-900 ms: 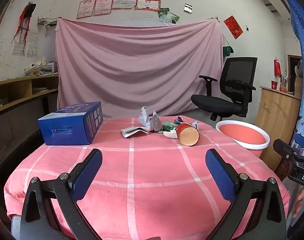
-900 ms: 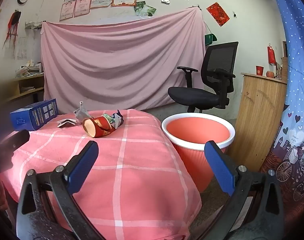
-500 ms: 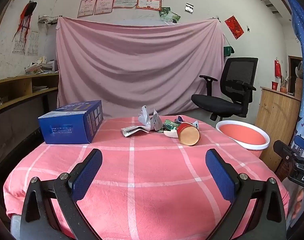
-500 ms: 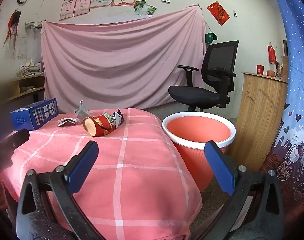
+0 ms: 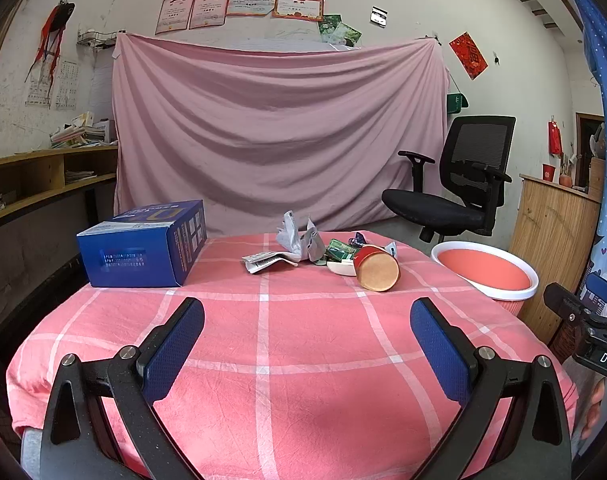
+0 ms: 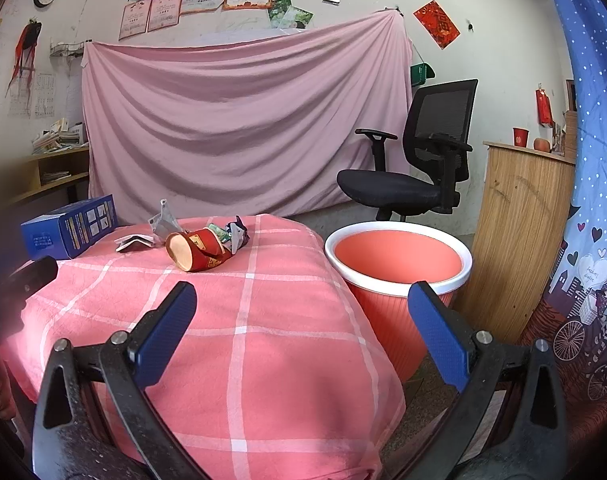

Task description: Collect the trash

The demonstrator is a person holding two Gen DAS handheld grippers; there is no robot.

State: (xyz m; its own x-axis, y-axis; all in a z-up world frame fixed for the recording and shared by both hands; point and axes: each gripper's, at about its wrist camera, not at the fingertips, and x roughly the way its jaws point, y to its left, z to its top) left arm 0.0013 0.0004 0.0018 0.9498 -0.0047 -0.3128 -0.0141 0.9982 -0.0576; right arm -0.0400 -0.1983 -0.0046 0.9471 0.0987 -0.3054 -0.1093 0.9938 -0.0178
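both sets of jaws stood spread wide with nothing between them. the left gripper [image 5: 307, 318] hung over the near part of the pink checked tablecloth [image 5: 311, 344], and the right gripper [image 6: 301, 304] hung off to its right, with the table's right edge and the orange bin [image 6: 399, 264] framed between its fingers.

the trash lay well ahead of both, untouched: a red paper cup [image 5: 377, 268] on its side with its base facing the left jaws, crumpled grey paper [image 5: 297, 236] just to its left, a folded printed scrap [image 5: 265, 261] in front of that, and green and dark wrappers [image 5: 339, 249] packed behind the cup. a blue box [image 5: 143, 248] sat ahead and left of the left jaws, apart from the heap.

by my reading, no collecting had begun; this was the approach. the next move would call for reaching forward to one piece, likely the cup as the nearest and firmest, closing on it, then carrying it right to the bin beside the table.

the wrappers behind the cup overlapped and were too small to count, a white piece under the cup was half hidden, and the bin's floor could not be seen.
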